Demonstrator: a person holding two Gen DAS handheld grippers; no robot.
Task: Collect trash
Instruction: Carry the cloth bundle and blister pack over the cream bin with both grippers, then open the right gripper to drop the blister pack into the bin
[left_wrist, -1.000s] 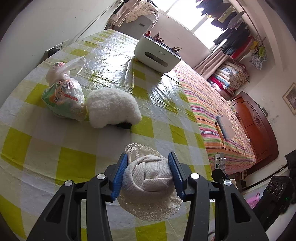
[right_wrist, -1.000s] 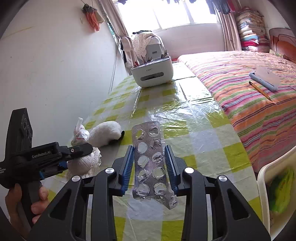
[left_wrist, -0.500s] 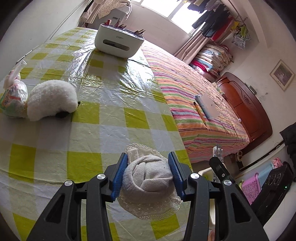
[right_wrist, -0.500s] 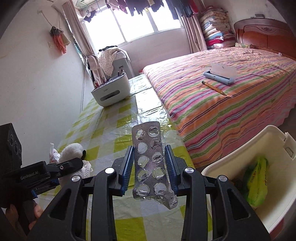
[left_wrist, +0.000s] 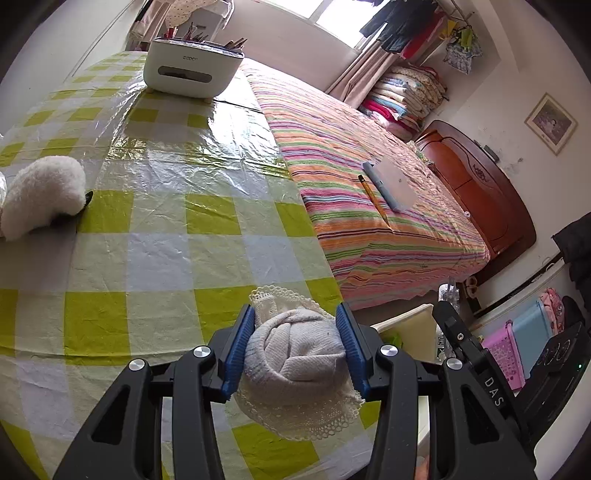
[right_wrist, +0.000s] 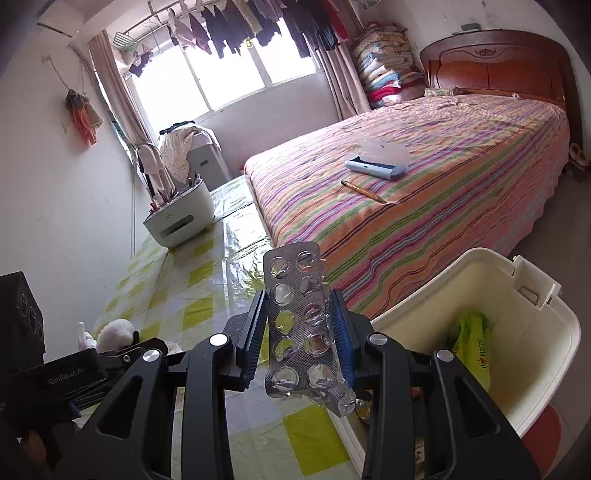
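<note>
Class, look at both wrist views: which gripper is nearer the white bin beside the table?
Right. The right gripper, holding the blister pack, is at the white bin rim; the left gripper, holding the cloth bundle, is farther back over the table.

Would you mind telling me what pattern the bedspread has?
The bedspread has multicoloured stripes of pink, orange, green and purple, clearest in the right wrist view.

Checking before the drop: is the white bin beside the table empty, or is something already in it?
Not empty. The right wrist view shows the white bin open-topped, with a yellow-green bag lying inside against its wall.
</note>
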